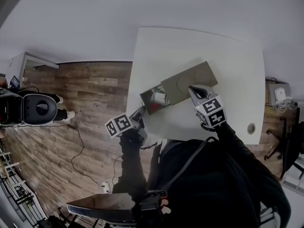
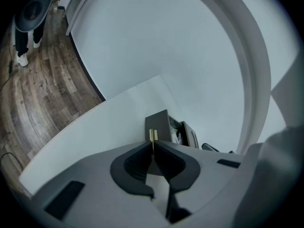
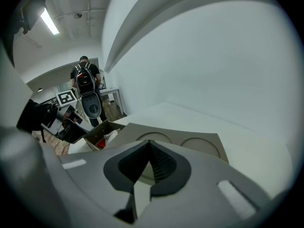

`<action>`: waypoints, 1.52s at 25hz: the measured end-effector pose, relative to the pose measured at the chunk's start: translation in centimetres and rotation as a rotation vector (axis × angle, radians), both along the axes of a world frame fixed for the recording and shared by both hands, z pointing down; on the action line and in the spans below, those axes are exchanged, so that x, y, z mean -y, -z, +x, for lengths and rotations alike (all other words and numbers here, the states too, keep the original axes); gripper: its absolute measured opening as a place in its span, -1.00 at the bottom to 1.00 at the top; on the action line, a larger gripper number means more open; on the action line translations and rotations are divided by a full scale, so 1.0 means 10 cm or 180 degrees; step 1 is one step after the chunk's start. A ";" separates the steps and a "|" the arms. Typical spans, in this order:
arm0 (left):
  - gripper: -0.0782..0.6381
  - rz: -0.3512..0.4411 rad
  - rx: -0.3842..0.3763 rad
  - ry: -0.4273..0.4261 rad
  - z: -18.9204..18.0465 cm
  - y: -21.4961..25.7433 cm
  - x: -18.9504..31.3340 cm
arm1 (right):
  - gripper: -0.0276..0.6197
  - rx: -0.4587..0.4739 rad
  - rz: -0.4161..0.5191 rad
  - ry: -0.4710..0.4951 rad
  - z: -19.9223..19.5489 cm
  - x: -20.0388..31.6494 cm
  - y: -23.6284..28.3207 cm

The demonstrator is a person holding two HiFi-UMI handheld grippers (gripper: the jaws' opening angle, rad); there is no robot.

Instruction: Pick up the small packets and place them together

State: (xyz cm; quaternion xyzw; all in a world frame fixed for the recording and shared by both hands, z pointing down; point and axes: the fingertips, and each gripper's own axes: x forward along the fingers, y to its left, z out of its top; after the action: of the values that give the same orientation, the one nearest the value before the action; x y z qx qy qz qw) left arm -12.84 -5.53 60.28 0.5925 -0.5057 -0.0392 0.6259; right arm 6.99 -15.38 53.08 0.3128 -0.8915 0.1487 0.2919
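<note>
Gathering small packets out of an open cardboard box (image 1: pixel 144 99) on the white bench (image 1: pixel 190 46).

Pinching a thin pale-gold sliver (image 2: pixel 152 136) (a packet seen edge-on, by the look of it) in the left tongs (image 2: pixel 152 143), closed tight on it just short of the box's near corner. Keeping the right tongs (image 3: pixel 149 145) shut and empty, low over the folded-out flap (image 1: pixel 190 80) with its two round marks. Leaving the other packets, one red (image 1: pixel 153 107) and one white (image 1: pixel 160 99), loose inside the box. Judging them light, flat and limp, with slick wrappers prone to sliding or crumpling under a hard squeeze. Taking each by a free edge or corner looks best, pads flat on both faces and pressure gentle.
</note>
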 end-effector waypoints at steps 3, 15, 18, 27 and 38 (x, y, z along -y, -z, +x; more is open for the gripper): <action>-0.73 0.0000 0.0014 0.0013 0.00 0.00 -0.01 | -0.93 0.0008 0.0006 0.0044 -0.05 -0.04 0.00; -0.73 -0.0025 0.0011 0.0073 -0.26 0.04 -0.18 | -0.93 -0.0008 0.0016 0.0119 -0.26 -0.14 0.05; -0.73 -0.0050 0.0039 0.0053 -0.26 0.03 -0.20 | -0.93 -0.0006 0.0017 0.0129 -0.27 -0.13 0.06; -0.74 -0.0083 0.0040 0.0077 -0.46 0.00 -0.29 | -0.93 -0.0011 0.0031 0.0143 -0.39 -0.14 0.07; -0.74 -0.0144 0.0115 0.0127 -0.59 -0.03 -0.42 | -0.93 -0.0027 0.0020 0.0136 -0.28 -0.14 0.04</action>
State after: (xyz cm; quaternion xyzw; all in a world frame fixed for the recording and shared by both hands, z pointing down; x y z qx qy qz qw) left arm -18.74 -1.28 60.56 0.5687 -0.5293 -0.0295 0.6290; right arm 4.20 -13.94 52.63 0.2952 -0.8972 0.1384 0.2979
